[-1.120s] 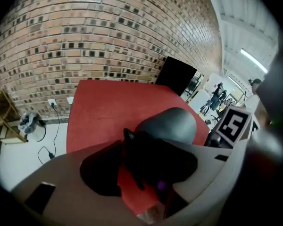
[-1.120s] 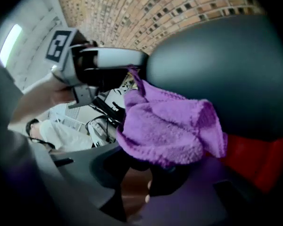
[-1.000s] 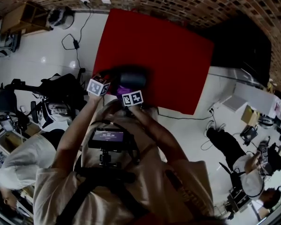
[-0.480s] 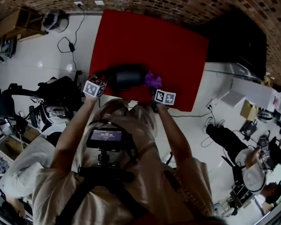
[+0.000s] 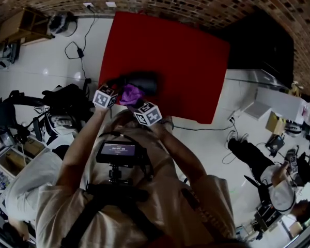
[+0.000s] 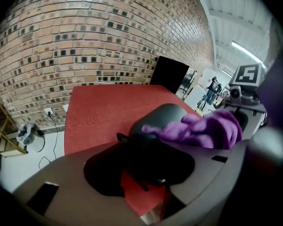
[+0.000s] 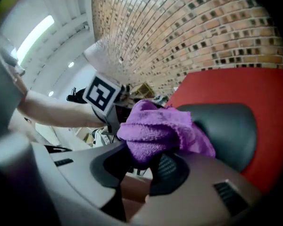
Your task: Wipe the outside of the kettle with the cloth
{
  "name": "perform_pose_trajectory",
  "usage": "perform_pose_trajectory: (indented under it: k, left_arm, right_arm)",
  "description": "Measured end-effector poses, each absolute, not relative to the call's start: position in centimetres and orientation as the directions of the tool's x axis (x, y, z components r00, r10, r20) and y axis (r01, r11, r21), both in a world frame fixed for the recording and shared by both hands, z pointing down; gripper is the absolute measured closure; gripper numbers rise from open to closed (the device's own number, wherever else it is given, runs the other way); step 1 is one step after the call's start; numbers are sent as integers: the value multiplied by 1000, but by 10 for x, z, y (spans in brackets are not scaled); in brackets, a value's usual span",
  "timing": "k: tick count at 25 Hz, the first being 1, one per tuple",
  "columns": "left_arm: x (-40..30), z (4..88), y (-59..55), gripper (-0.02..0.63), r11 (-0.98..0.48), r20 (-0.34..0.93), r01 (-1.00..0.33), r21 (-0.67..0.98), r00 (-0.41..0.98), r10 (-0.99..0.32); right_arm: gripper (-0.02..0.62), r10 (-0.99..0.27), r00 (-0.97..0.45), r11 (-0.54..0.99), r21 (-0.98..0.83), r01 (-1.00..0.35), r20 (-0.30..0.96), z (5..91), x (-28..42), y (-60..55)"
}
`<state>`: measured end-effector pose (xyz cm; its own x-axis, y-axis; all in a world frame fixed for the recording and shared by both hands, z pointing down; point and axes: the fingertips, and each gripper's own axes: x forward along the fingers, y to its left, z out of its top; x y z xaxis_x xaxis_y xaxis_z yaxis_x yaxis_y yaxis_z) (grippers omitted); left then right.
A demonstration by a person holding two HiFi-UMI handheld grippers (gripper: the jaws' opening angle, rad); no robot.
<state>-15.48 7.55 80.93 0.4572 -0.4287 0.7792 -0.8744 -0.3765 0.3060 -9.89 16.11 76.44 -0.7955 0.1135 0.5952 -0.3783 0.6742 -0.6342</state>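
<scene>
Cloth (image 7: 155, 128), purple and nubbly, is pinched by a bunched fold in the jaws of the right gripper (image 7: 146, 167). Most of it spills out past the jaw tips and lies against the dark rounded shell of the kettle (image 7: 226, 126) just ahead of them. The jaws of the left gripper (image 6: 146, 166) have just been closing and now sit clamped on a black part of the kettle, most likely its handle or the rim beside it. The kettle's body bulges out just beyond those jaw tips, above the red surface (image 6: 99, 112). I cannot tell whether its base rests there or is lifted.

The cloth looks soft and limp, so it should fold around the curve and will only rub where something presses it. A thick wad left beyond the jaw tips probably serves better than a thin corner, and it keeps the hard jaws off the shell. The kettle looks stiff, smooth and matte, probably slick under fabric and likely to twist or slide when pushed from one side. Its weight depends on any water inside, which nothing here shows. The handle seems the safest hold, leaving the outer wall free for wiping.
</scene>
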Motion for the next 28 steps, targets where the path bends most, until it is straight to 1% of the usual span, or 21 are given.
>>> perform_pose_trajectory:
  k: [3, 6, 8, 12, 14, 15, 17, 19, 22, 23, 25, 27, 28]
  left_arm:
    - [-153, 810, 76, 440, -397, 764, -867, 302, 469, -444]
    - [-152, 807, 75, 440, -402, 740, -863, 307, 482, -469]
    - [-150, 809, 75, 440, -405, 728, -855, 324, 499, -471]
    - [-154, 814, 78, 440, -424, 751, -858, 289, 478, -456]
    - [-156, 819, 82, 440, -425, 759, -860, 282, 470, -450]
    - [-155, 819, 83, 440, -431, 761, -859, 278, 471, -447]
    - [-153, 818, 83, 439, -452, 762, -853, 263, 470, -445]
    - [-152, 817, 81, 442, -464, 761, -851, 246, 466, -452]
    - [-153, 818, 84, 442, -454, 766, -857, 243, 457, -452]
    - [-152, 819, 84, 442, -453, 767, -858, 242, 455, -452]
    - [-152, 819, 84, 442, -452, 769, -859, 239, 452, -453]
    - [-150, 814, 82, 442, -452, 763, -859, 241, 456, -459]
    - [-147, 809, 80, 442, -455, 757, -857, 241, 460, -465]
  right_arm:
    - [488, 142, -752, 622, -648, -439, 644, 800, -109, 166]
    - [488, 112, -729, 595, -633, -495, 675, 811, -79, 153]
    - [488, 64, -706, 562, -610, -559, 705, 816, -37, 137]
    - [489, -56, -608, 401, -540, -740, 792, 850, 69, 93]
    - [489, -108, -565, 332, -506, -796, 818, 857, 107, 74]
    - [489, -132, -564, 317, -505, -803, 815, 849, 114, 65]
    - [489, -174, -622, 335, -548, -766, 763, 812, 103, 49]
    - [489, -163, -715, 412, -612, -675, 680, 764, 61, 44]
    - [489, -30, -811, 566, -659, -495, 584, 718, -24, 68]
    - [489, 30, -812, 609, -655, -447, 583, 717, -50, 79]
    - [489, 150, -759, 658, -637, -403, 634, 738, -90, 101]
    - [489, 238, -677, 652, -631, -420, 697, 765, -106, 115]
    - [488, 264, -640, 640, -628, -443, 721, 775, -103, 118]
